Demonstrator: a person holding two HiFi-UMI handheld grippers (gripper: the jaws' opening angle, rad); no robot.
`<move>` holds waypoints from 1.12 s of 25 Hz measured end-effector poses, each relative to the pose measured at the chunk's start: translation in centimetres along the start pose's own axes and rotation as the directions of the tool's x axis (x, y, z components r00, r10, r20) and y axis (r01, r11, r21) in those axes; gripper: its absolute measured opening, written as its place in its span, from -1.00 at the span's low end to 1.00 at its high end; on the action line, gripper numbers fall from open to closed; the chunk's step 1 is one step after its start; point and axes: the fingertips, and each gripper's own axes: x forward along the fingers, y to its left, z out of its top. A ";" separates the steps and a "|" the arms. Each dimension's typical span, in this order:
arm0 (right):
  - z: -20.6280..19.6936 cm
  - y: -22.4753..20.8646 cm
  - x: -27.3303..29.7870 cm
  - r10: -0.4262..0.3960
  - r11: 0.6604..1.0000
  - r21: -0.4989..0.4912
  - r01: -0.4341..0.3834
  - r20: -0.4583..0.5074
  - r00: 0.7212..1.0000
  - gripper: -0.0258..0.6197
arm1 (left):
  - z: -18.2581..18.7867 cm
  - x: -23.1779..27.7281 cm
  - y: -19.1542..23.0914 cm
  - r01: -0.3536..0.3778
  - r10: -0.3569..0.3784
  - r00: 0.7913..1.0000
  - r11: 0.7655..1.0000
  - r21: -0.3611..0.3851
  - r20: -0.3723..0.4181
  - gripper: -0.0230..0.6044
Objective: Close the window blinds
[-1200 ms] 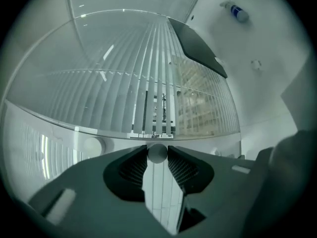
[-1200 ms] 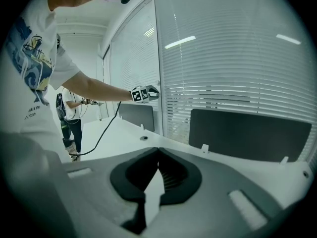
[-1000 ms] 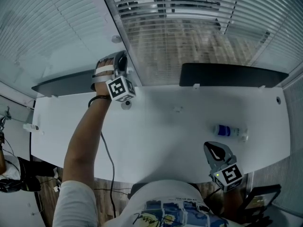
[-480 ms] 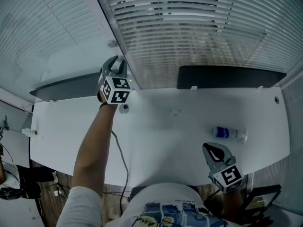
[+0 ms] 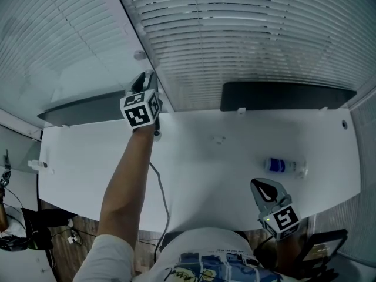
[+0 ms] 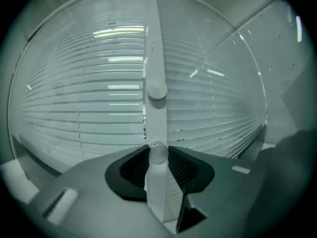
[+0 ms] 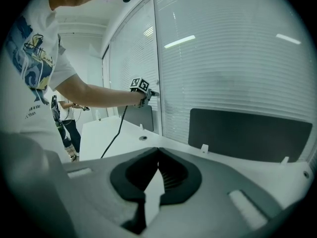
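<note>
The white window blinds [image 5: 235,34] hang behind the desk with their slats turned flat, so nothing shows through them. My left gripper [image 5: 145,82] is raised at the window frame, shut on the lower end of the pale tilt wand [image 6: 154,58]. In the left gripper view the wand runs straight up from between the jaws, with the blinds [image 6: 89,98] close behind. From the right gripper view the left gripper [image 7: 148,92] shows far off at the frame. My right gripper [image 5: 265,187] rests low over the desk's near edge, its jaws [image 7: 157,151] shut on nothing.
A white desk [image 5: 200,175] stands under the window, with a small plastic bottle [image 5: 284,165] lying at its right. Two dark screens [image 5: 288,93] [image 5: 82,106] stand along its back edge. A cable [image 5: 158,187] trails from the left arm. Another person [image 7: 62,118] stands far left.
The slats have tilted from partly open, with the outside showing through, to flat and shut. My left gripper has rolled about its own axis on the wand. The right gripper has stayed put.
</note>
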 end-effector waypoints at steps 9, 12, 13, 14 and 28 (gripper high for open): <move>-0.4 0.0 -0.2 0.003 1.000 0.006 -0.002 -0.008 1.000 -0.91 | 0.0 -0.4 0.4 0.037 -0.022 0.998 0.959 -0.281 0.055 -0.53; 0.3 -0.1 -0.2 0.003 1.000 -0.005 -0.003 -0.005 1.000 -0.91 | 0.1 -0.2 0.5 0.055 -0.037 0.997 0.961 -0.273 0.071 -0.52; 0.3 -0.1 -0.1 0.001 1.000 -0.007 -0.001 -0.004 1.000 -0.91 | 0.3 -0.2 0.6 0.059 -0.041 0.996 0.965 -0.256 0.075 -0.51; 0.2 -0.1 0.0 0.000 1.000 -0.005 0.000 -0.004 1.000 -0.91 | 0.4 -0.4 0.6 0.060 -0.043 0.996 0.972 -0.228 0.077 -0.49; 0.1 0.1 -0.3 0.004 1.000 -0.008 -0.004 -0.016 1.000 -0.91 | -0.5 -0.8 -1.4 0.036 -0.008 0.999 0.554 0.832 -0.037 -0.34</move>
